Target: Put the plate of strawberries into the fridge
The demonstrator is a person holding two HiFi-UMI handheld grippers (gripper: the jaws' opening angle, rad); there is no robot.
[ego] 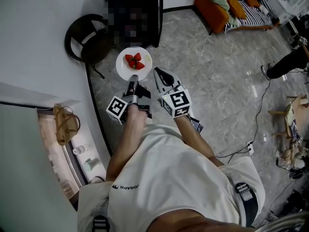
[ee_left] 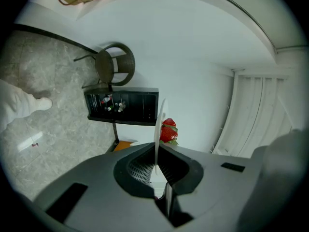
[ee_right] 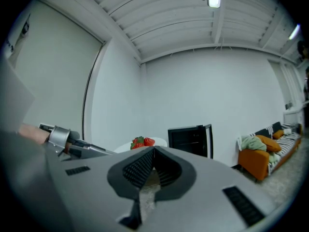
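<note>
A white plate (ego: 133, 63) carrying a few red strawberries (ego: 134, 61) is held out in the air in the head view. My left gripper (ego: 132, 80) is shut on the plate's near rim; in the left gripper view the plate (ee_left: 158, 124) stands edge-on between the jaws, strawberries (ee_left: 168, 130) beside it. My right gripper (ego: 159, 74) is just right of the plate, jaws shut with nothing between them. The right gripper view shows the strawberries (ee_right: 143, 142) and plate edge (ee_right: 158, 141) past its tips. A black fridge (ego: 135, 13) with a glass door stands ahead against the wall.
A round dark chair (ego: 86, 38) sits left of the fridge by the white wall. A counter (ego: 58, 134) with a woven basket (ego: 65, 123) lies at left. An orange sofa (ego: 227, 6) stands far right, with cables (ego: 256, 124) on the marble floor.
</note>
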